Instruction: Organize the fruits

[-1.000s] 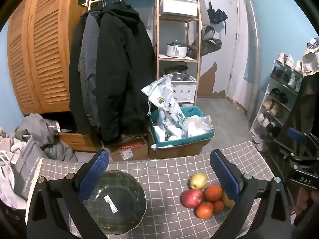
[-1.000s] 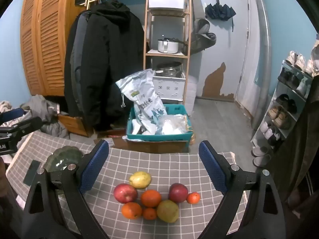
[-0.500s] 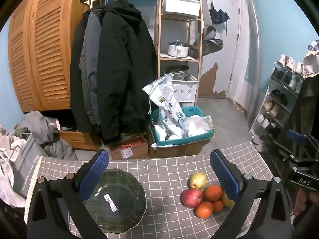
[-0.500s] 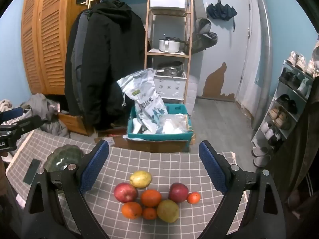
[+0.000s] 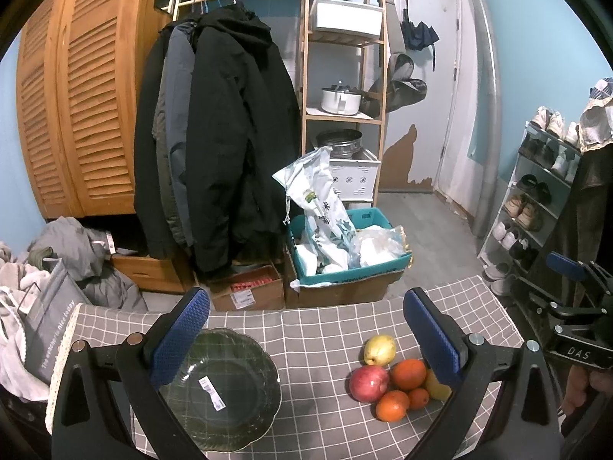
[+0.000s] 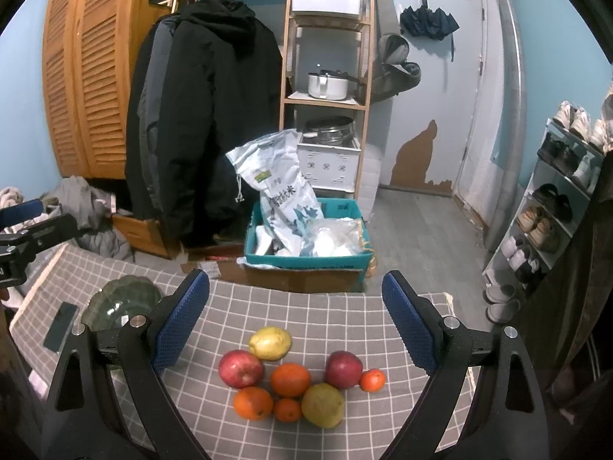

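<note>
A cluster of fruit lies on the grey checked tablecloth [image 6: 337,318]: a yellow pear [image 6: 270,343], a red apple [image 6: 240,368], a darker apple [image 6: 343,369], several oranges such as the middle one [image 6: 290,379], and a green-yellow pear [image 6: 322,404]. My right gripper [image 6: 295,322] hovers open above and around this pile, holding nothing. A dark green glass plate [image 5: 226,387] with a white sticker sits to the left. My left gripper [image 5: 306,339] is open, its left finger over the plate, the fruit [image 5: 394,377] near its right finger.
A dark phone [image 6: 61,326] lies left of the plate [image 6: 118,301]. Beyond the table's far edge are a teal bin of bags [image 6: 306,237], cardboard boxes, hanging coats, a wooden shelf unit and a shoe rack [image 6: 555,207] at right. A person's hand [image 5: 586,379] holds the right gripper.
Both views have drifted only slightly; the fruit and plate have not moved and both grippers stay open.
</note>
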Demonstrator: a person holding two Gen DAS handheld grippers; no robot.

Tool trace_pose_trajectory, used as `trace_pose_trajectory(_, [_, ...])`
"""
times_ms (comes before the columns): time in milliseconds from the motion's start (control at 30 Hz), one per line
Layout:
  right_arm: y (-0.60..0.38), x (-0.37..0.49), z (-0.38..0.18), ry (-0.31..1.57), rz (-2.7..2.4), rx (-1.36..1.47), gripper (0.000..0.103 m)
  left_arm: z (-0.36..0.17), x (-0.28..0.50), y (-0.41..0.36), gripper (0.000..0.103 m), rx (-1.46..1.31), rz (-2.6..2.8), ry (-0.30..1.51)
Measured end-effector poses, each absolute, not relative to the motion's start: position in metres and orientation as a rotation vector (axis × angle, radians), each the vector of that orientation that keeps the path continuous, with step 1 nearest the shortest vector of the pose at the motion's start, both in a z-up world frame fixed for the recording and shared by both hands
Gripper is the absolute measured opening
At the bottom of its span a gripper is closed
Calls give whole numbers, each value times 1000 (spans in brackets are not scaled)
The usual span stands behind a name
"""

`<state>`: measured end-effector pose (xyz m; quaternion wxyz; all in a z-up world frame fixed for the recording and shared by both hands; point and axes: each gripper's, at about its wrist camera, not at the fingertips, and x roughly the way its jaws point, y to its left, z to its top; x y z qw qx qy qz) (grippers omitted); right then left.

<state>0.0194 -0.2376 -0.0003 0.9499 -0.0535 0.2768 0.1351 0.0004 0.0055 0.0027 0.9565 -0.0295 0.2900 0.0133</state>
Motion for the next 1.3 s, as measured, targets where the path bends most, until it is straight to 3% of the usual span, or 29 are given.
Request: trace_pose_trajectory(1300, [-237, 20, 0, 565, 274, -112, 90, 0, -1, 2, 102, -61, 32, 588])
